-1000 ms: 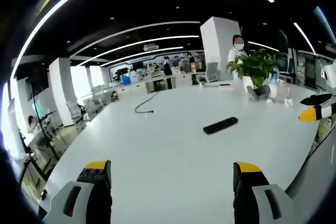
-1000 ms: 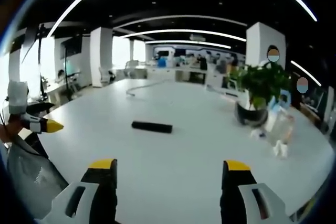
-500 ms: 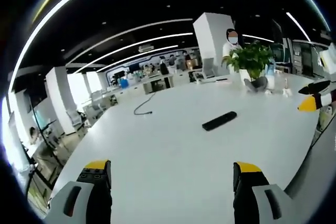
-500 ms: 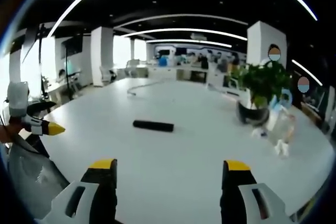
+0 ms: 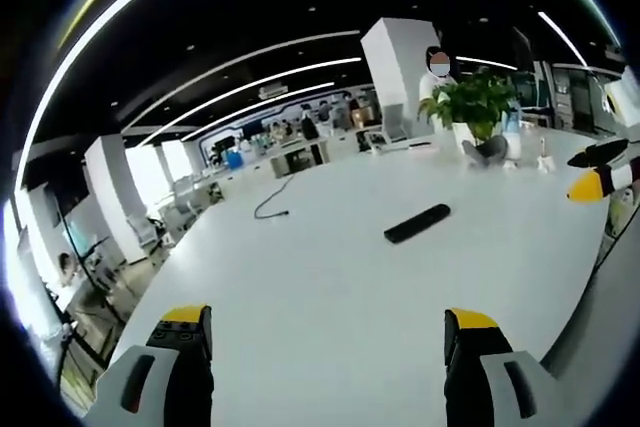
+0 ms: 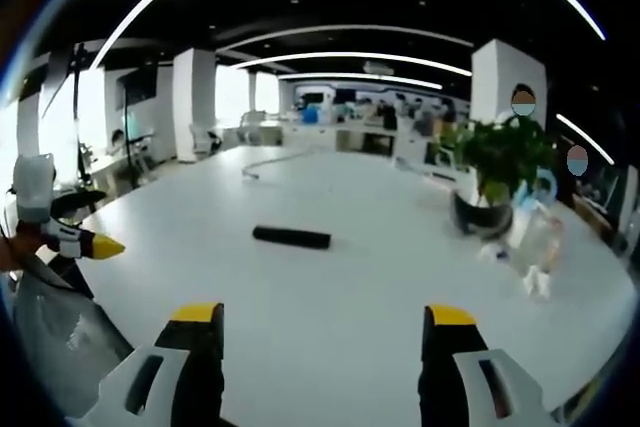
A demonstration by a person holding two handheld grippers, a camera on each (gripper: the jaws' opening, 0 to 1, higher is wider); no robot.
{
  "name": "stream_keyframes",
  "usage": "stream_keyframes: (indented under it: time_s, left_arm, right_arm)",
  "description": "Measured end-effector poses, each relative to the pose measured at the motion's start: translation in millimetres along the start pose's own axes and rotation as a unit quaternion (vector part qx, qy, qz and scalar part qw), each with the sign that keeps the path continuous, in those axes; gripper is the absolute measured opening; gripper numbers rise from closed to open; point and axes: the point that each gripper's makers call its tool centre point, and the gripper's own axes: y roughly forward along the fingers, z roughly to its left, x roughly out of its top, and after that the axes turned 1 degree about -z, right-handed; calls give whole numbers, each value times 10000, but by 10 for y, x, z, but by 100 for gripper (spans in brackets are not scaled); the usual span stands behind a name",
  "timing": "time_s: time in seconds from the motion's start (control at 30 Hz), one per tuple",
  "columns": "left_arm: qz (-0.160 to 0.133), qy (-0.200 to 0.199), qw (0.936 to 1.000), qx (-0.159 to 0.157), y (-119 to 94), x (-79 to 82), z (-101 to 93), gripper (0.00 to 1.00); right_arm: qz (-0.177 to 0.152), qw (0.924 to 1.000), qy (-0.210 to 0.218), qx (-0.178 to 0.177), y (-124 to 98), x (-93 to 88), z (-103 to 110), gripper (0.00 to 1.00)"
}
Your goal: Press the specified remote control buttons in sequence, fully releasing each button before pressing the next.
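Observation:
A black remote control (image 5: 417, 223) lies flat on the big white table (image 5: 330, 287), well ahead of my left gripper (image 5: 325, 322), which is open and holds nothing. From the other side the same remote control (image 6: 291, 237) lies ahead of my right gripper (image 6: 320, 317), also open with its jaws wide apart. The right gripper's yellow-tipped finger (image 5: 592, 185) pokes in at the right edge of the left gripper view. At the left edge of the right gripper view is the left gripper's yellow tip (image 6: 95, 244). Both grippers are far from the remote.
A potted green plant (image 6: 495, 172) stands on the table to the right, with small clear bottles (image 6: 535, 247) beside it. A dark cable (image 5: 272, 209) lies farther back on the table. A person (image 5: 436, 72) stands behind the plant. Desks and chairs surround the table.
The left gripper view has tilted slightly, so the scene shifted a little. The remote has stayed in place, and both grippers remain open.

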Motion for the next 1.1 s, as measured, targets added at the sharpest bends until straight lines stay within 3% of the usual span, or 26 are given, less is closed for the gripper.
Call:
stream_keyframes:
  time_s: [0.63,1.1]
  left_arm:
    - [-170,-130,9997,-115,-23,74,-34,100]
    - [-230,-192,9995,31,-41,82,25,100]
  right_arm:
    - [28,10000,19,62,-3,-9,19,80]
    - [57,9999,-120,98,-5,-19,58,78]
